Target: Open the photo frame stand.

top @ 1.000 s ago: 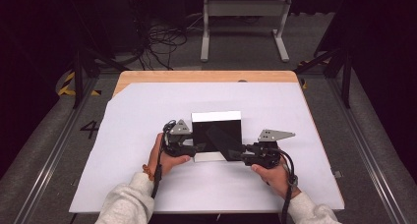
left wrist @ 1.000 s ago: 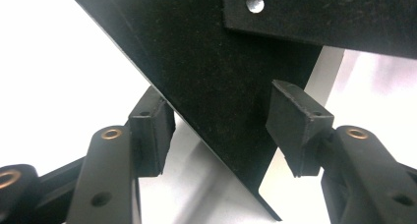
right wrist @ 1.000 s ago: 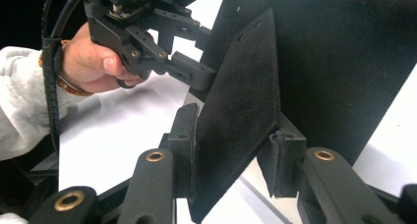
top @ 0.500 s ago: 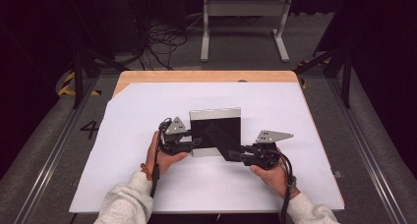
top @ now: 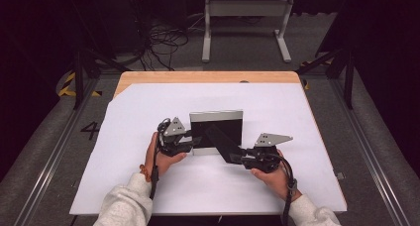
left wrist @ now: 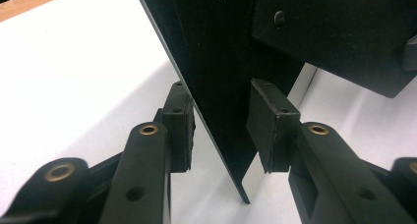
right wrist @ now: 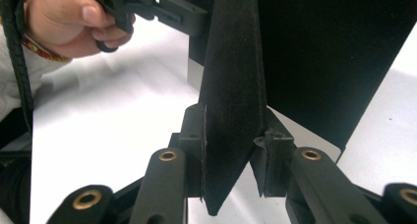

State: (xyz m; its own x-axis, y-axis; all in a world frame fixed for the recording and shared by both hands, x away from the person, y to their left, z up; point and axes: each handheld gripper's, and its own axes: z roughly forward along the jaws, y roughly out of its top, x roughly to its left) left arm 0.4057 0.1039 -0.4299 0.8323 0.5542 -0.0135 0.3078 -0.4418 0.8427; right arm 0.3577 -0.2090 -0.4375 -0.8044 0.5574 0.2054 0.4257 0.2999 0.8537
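A black picture frame [top: 218, 124] with a pale border stands tilted up on the white table sheet [top: 124, 181]. Its black felt back strut [top: 221, 142] slants out toward the lower right. My right gripper [top: 234, 156] is shut on that strut [right wrist: 233, 76], after its jaws have just been closing, and both pads [right wrist: 194, 130] touch it. My left gripper [top: 197, 141] is at the frame's lower left edge. Its jaws have just been closing, with the thin frame panel [left wrist: 216, 47] slanting between them. The left pad [left wrist: 179, 121] touches the panel's edge. The grip is not closed flat, so my left gripper [left wrist: 221, 121] is still open.
The sheet covers a wooden tabletop [top: 198, 77]. Beyond the far edge, a pale metal stand [top: 245, 18] and loose cables [top: 158, 37] sit on the dark floor. The person's left hand [right wrist: 74, 22] appears at the top left of the right gripper view.
The left gripper's jaws have narrowed around the frame's edge, and the hand has shifted slightly left. The frame has tipped up a little. The right gripper has stayed put.
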